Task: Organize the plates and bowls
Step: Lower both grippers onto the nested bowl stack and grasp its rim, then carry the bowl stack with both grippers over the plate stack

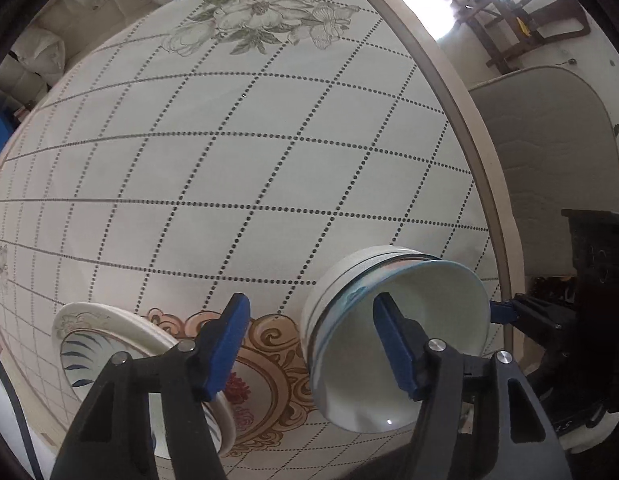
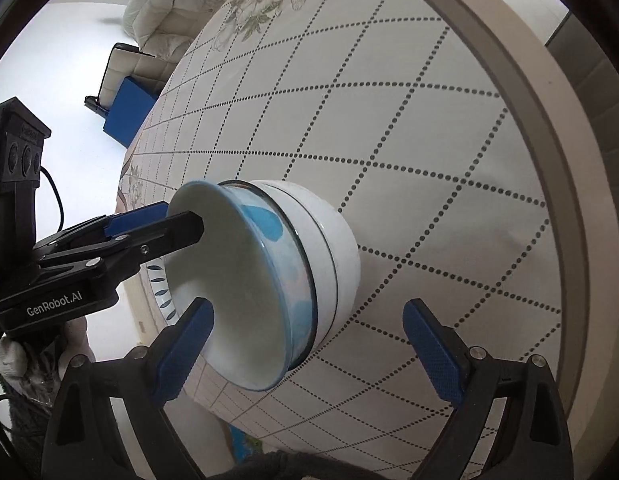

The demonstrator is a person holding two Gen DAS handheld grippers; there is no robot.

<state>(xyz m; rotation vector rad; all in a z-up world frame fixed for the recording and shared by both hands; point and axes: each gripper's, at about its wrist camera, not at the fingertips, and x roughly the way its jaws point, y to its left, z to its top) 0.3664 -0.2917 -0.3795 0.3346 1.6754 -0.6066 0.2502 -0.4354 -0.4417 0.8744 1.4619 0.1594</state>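
Stacked bowls (image 1: 393,336) on patterned table (image 1: 229,184), plate (image 1: 109,344) at 9 o'clock of them. L gripper (image 1: 313,348) open, straddling near rim: one finger (image 1: 397,352) inside top bowl, other outside betw bowls & plate, pads not pressing. R gripper (image 2: 309,356) open wide, bowls (image 2: 269,280) at 12 o'clock betw its fingers, no contact

Left gripper (image 1: 311,346) jaws apart; one finger (image 1: 393,344) inside top bowl (image 1: 413,344) of stacked bowls. Plate (image 1: 109,340) beside them on patterned table (image 1: 229,160). Right gripper (image 1: 521,316) at the bowl's far rim.
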